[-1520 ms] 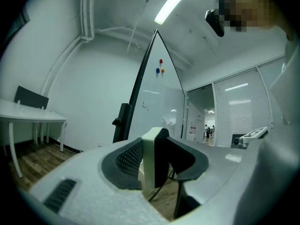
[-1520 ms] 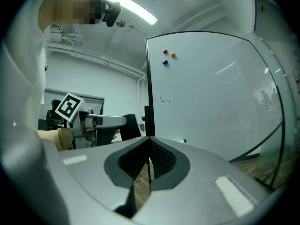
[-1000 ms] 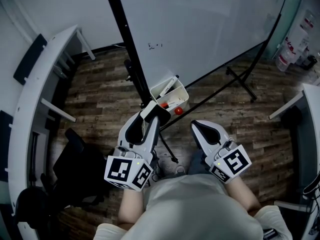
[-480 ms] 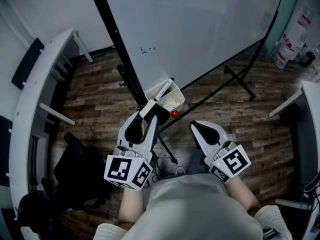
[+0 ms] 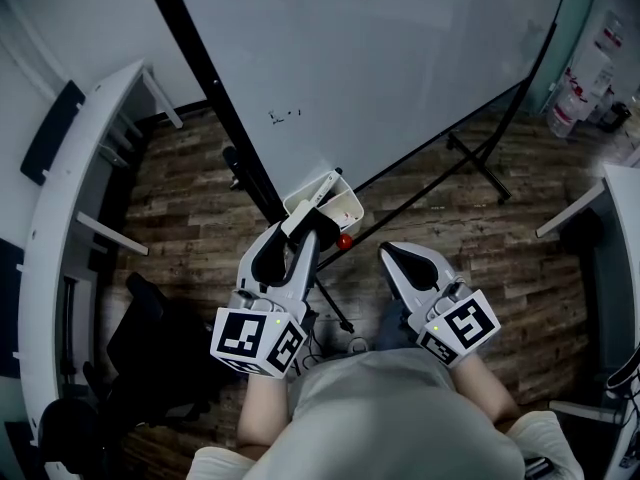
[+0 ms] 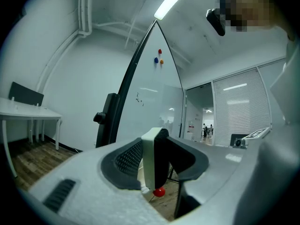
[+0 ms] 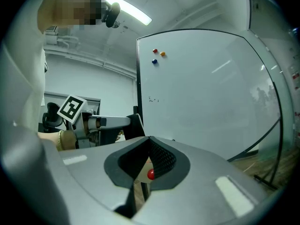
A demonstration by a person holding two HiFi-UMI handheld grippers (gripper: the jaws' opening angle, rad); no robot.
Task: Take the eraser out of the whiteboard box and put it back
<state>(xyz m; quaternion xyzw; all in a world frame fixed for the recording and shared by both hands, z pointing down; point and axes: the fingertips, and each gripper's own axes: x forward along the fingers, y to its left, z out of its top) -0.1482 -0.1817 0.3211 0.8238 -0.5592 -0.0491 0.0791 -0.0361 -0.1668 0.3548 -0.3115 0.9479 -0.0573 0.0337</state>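
The left gripper (image 5: 300, 230) clamps the eraser (image 6: 150, 165) upright between its jaws, white back to the left and black felt to the right, close by the near rim of the white box (image 5: 350, 208) at the whiteboard's (image 5: 400, 58) lower edge. The right gripper (image 5: 392, 252) is alongside, jaws together and empty. A small red ball (image 5: 344, 240) shows just beside the box.
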